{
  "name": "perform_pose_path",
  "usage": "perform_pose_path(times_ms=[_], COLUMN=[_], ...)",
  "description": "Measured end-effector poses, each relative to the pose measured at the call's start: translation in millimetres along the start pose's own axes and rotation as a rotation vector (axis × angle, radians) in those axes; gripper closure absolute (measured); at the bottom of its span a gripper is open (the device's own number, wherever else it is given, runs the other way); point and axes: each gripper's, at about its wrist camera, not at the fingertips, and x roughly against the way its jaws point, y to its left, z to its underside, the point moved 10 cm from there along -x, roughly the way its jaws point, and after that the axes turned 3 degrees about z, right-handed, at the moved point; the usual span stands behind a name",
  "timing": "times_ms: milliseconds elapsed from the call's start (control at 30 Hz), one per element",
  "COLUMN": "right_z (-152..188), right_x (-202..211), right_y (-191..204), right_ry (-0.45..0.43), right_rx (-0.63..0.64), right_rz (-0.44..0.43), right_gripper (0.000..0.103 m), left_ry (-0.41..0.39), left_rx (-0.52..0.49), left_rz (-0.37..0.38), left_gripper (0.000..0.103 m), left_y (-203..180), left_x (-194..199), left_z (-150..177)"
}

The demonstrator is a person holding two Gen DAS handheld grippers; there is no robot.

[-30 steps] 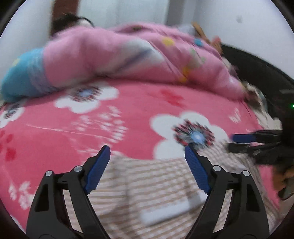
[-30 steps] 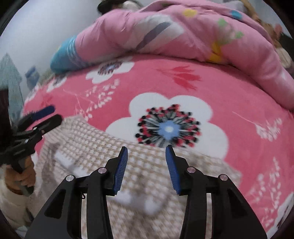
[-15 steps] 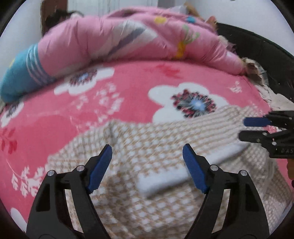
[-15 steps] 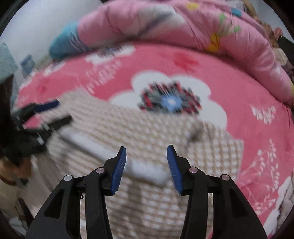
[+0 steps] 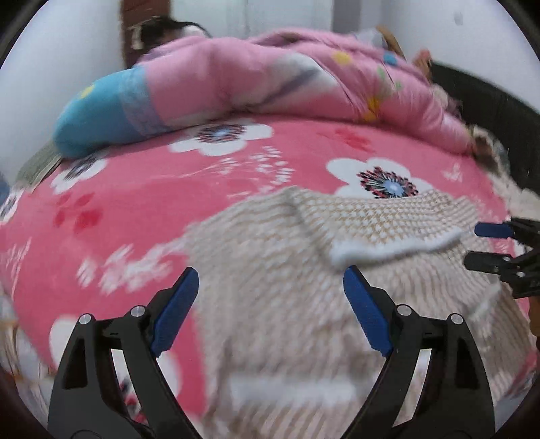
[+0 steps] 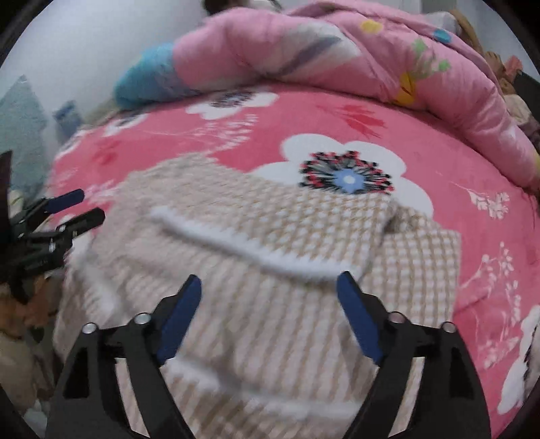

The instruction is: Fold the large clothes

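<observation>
A beige-and-white checked knit garment (image 5: 303, 270) lies on the pink flowered bedspread (image 5: 135, 189). A flap with a white trim (image 5: 398, 248) is folded across it. My left gripper (image 5: 270, 280) hovers over the garment's left edge, jaws opening, nothing between them. At the right edge of the left wrist view, the right gripper (image 5: 489, 246) is over the garment's right side. In the right wrist view the garment (image 6: 287, 219) fills the middle, its trim (image 6: 236, 243) running across. My right gripper (image 6: 270, 282) hangs above it, jaws opening and empty. The left gripper (image 6: 74, 209) shows at far left.
A rolled pink quilt (image 5: 270, 77) with a blue end (image 5: 98, 114) lies along the back of the bed. Someone's dark hair (image 5: 168, 30) shows behind it. A dark bed edge (image 5: 489, 101) curves down the right side. White walls stand behind.
The right gripper's jaws have spread from narrow to wide. Both grippers have drawn back towards the near edge, so more of the garment shows, with the trimmed flap lying across it.
</observation>
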Motion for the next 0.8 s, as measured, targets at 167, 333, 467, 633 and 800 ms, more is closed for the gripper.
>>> perform_pose_path(times_ms=[167, 333, 467, 633, 800], right_z=[53.8, 95.6, 110.5, 106.3, 104.8], right_x=[20.7, 10.6, -4.0, -7.4, -5.8], right_y=[49.3, 80.7, 87.3, 86.8, 81.7], right_ry=[0.024, 0.061, 0.066, 0.078, 0.076], right_rx=[0.038, 0.063, 0.120, 0.109, 0.062], right_rz=[-0.164, -0.244, -0.177, -0.196, -0.236], right_gripper=[0.017, 0.017, 0.015, 0.015, 0.015], left_ry=[-0.024, -0.068, -0.052, -0.030, 0.036], left_rx=[0.092, 0.137, 0.177, 0.186, 0.230], left_rz=[0.032, 0.093, 0.128, 0.164, 0.163], left_gripper=[0.019, 0.019, 0.026, 0.039, 0.056], left_y=[31.3, 26.1, 20.3, 18.9, 27.8], left_x=[55.8, 75.1, 61.7, 39.7, 13.9], left_z=[64.7, 102.2, 114.5, 111.5, 116.1])
